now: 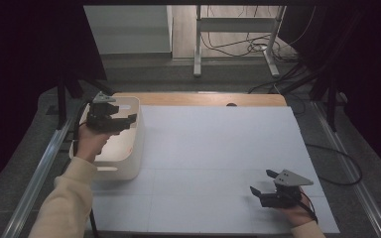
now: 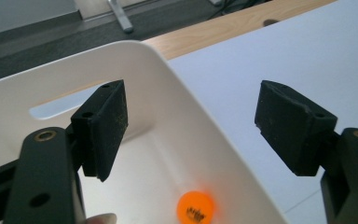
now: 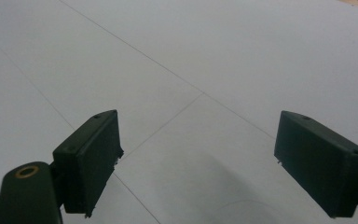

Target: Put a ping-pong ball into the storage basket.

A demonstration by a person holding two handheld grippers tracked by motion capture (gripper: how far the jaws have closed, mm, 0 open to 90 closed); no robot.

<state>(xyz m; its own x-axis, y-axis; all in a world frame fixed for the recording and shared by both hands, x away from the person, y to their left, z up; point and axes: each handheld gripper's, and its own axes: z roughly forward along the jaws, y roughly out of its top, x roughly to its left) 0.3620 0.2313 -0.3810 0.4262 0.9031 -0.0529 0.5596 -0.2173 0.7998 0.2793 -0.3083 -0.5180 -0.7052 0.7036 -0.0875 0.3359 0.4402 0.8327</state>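
You see a white sheet (image 1: 218, 148) covering a wooden table (image 1: 198, 99), with a metal frame (image 1: 235, 25) and loose cables (image 1: 238, 47) on the floor beyond.

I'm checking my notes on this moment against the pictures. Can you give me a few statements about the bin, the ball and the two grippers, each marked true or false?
1. An orange ball lies inside the white bin. True.
2. The left gripper is shut on the ball. False: its jaws stand wide apart above the bin, and the ball lies on the bin's floor below them.
3. The right gripper is over the white table sheet, away from the bin. True.
4. The right gripper holds a second ball. False: its jaws are open with nothing between them.
5. The bin stands at the right edge of the table. False: it stands at the left side, by the left gripper.
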